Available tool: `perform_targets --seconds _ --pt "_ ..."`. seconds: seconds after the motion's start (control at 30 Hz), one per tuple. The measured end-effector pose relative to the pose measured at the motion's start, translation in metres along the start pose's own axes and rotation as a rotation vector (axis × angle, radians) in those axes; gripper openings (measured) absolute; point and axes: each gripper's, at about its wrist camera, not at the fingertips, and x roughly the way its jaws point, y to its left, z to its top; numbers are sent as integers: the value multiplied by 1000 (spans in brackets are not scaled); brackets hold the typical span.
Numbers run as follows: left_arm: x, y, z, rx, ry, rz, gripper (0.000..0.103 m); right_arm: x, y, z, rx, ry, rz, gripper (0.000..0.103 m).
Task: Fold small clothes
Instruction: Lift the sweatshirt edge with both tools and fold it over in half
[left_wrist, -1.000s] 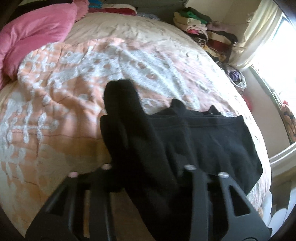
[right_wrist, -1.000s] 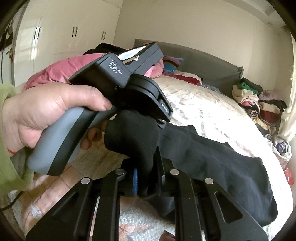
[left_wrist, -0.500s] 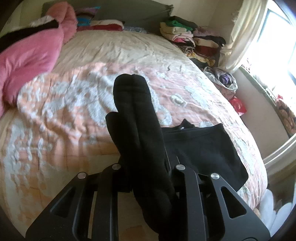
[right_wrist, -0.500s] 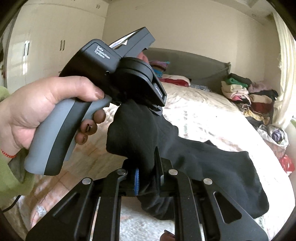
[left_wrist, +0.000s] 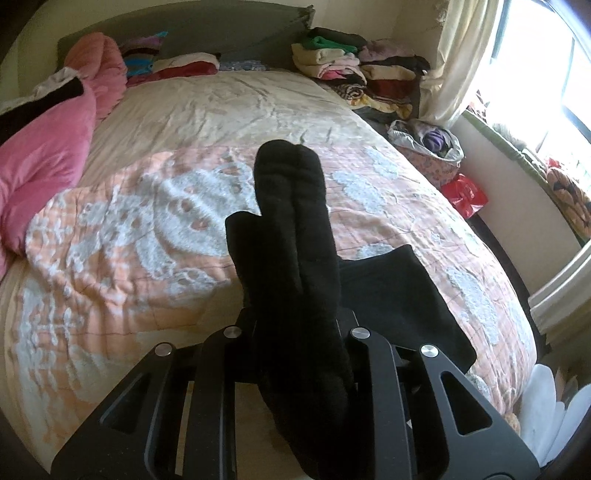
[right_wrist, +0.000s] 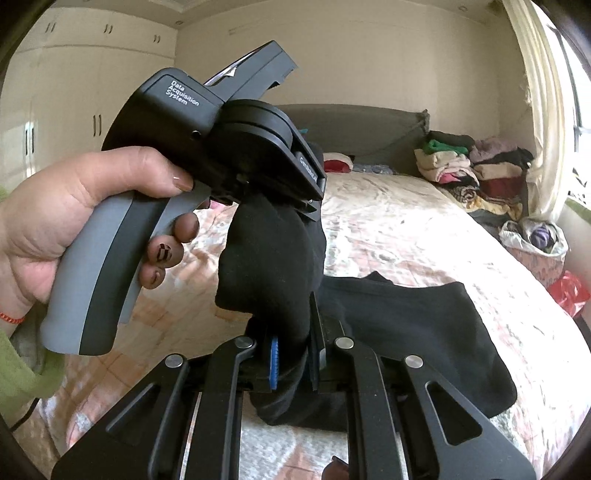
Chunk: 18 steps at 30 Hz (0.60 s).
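A small black garment (left_wrist: 291, 236) is bunched up between both grippers above the bed. My left gripper (left_wrist: 295, 325) is shut on a thick fold of it, which sticks up past the fingers. The rest of the cloth (left_wrist: 399, 295) hangs off to the right over the bedspread. In the right wrist view my right gripper (right_wrist: 291, 354) is shut on another bunch of the same black garment (right_wrist: 273, 266). Directly above it a hand (right_wrist: 74, 206) holds the left tool's housing (right_wrist: 192, 122), and its fingertips are hidden in the cloth.
The bed has a peach and white patterned bedspread (left_wrist: 129, 258). A pink duvet (left_wrist: 44, 155) lies at its left. Stacks of folded clothes (left_wrist: 354, 70) sit by the headboard, with a full bag (left_wrist: 428, 144) under the window. Cream wardrobes (right_wrist: 74, 92) line the far wall.
Both grippers have risen with the garment. The bed now looks farther off, more of the headboard shows, and the hanging cloth has lifted off the bedspread. Both grips are unchanged.
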Motion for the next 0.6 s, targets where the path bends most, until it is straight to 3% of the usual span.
perform_targets --seconds 0.6 --pt "29 -57 7 55 47 13 14 -9 -46 -11 117 17 -27 11"
